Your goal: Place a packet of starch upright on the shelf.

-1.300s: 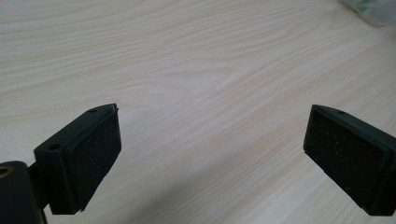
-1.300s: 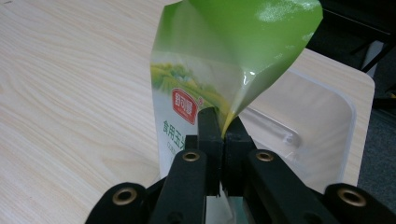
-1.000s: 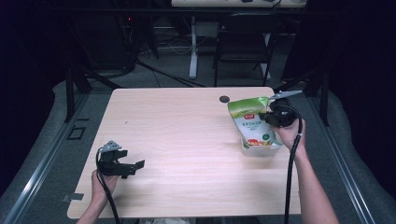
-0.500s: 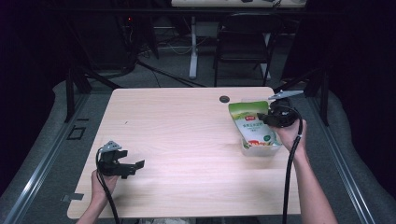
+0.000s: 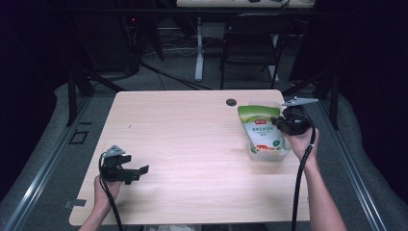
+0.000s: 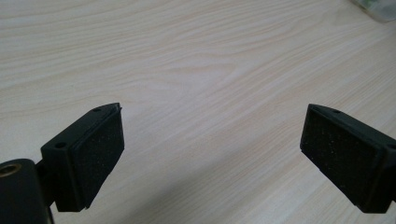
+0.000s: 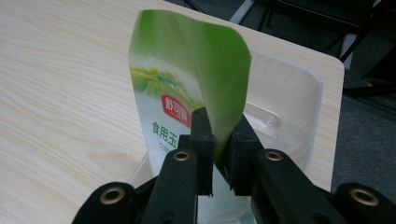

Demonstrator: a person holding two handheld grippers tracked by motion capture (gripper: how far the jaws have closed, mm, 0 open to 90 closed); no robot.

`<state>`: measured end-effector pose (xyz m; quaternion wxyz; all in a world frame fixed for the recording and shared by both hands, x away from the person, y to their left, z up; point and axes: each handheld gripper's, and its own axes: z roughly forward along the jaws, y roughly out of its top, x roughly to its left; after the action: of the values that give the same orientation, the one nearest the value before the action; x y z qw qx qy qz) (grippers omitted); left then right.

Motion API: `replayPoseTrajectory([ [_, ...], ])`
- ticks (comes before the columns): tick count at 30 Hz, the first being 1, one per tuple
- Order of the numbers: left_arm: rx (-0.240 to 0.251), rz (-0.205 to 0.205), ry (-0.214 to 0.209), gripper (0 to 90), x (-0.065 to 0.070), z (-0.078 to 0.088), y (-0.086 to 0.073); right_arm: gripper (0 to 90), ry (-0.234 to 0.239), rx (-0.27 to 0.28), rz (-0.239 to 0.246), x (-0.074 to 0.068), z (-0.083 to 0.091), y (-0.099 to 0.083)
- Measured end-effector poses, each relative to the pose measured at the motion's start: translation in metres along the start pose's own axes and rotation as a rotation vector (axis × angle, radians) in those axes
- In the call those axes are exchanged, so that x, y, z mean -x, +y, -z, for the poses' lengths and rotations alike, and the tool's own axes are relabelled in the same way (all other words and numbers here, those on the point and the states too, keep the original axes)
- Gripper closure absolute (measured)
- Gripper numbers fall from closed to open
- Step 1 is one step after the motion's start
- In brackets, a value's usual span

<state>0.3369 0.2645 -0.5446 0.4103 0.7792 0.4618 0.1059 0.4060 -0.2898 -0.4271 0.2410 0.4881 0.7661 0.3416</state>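
Right gripper view shows your right gripper [image 7: 219,140], jaws just closing, now pinching the green pouch [image 7: 187,93] at the tabletop's [image 5: 192,144] three o'clock, ready to lift; left gripper [image 6: 210,154] gapes wide.

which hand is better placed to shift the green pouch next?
Right. The right gripper is already clamped on the edge of the green-and-white plastic pouch in the clear plastic tray. The left gripper sits open, far across the wooden table.
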Motion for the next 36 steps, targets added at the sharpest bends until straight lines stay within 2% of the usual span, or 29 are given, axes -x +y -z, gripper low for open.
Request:
replayPoseTrajectory([
  [5, -0.001, 0.002, -0.001, 6.2, 0.000, 0.000, 0.000, 83.5, 0.000, 0.024, -0.064, 0.011, -0.001, -0.010],
  [18, 0.003, 0.001, 0.000, 6.2, 0.000, -0.001, 0.000, 84.1, -0.064, 0.012, -0.157, 0.032, -0.008, -0.031],
  [22, -0.001, 0.005, 0.001, 6.2, -0.001, -0.001, 0.000, 84.5, -0.077, 0.006, -0.175, 0.034, -0.010, -0.032],
  [25, 0.000, 0.007, 0.005, 6.2, -0.001, -0.001, 0.000, 84.6, -0.088, -0.013, -0.169, 0.036, -0.012, -0.031],
  [31, 0.004, 0.015, 0.017, 6.2, -0.001, 0.003, -0.002, 84.6, -0.083, -0.011, -0.210, 0.042, -0.016, -0.034],
  [36, 0.008, 0.018, 0.026, 6.2, -0.001, 0.006, -0.003, 84.5, -0.081, -0.015, -0.223, 0.044, -0.018, -0.035],
])
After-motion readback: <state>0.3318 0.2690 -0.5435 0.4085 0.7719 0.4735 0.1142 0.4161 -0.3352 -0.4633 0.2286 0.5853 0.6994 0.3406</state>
